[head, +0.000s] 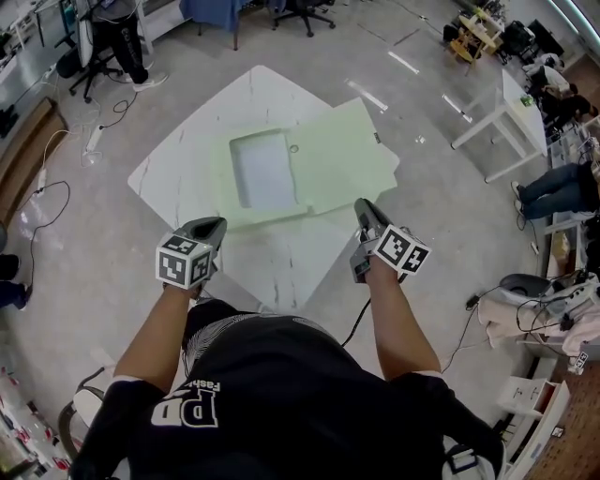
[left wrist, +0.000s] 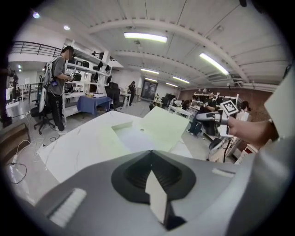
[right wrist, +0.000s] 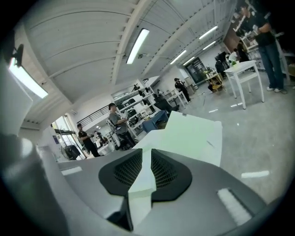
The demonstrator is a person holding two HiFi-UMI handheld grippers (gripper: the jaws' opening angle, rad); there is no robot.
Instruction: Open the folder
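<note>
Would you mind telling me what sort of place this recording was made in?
Probably an open-plan lab or workshop: white worktables, shelving racks with equipment, office chairs and cables trailing over the floor.

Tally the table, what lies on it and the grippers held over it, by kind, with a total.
white table: 1
pale green folder, lying open: 1
handheld grippers: 2, the left gripper and the right gripper
Total: 4
</note>
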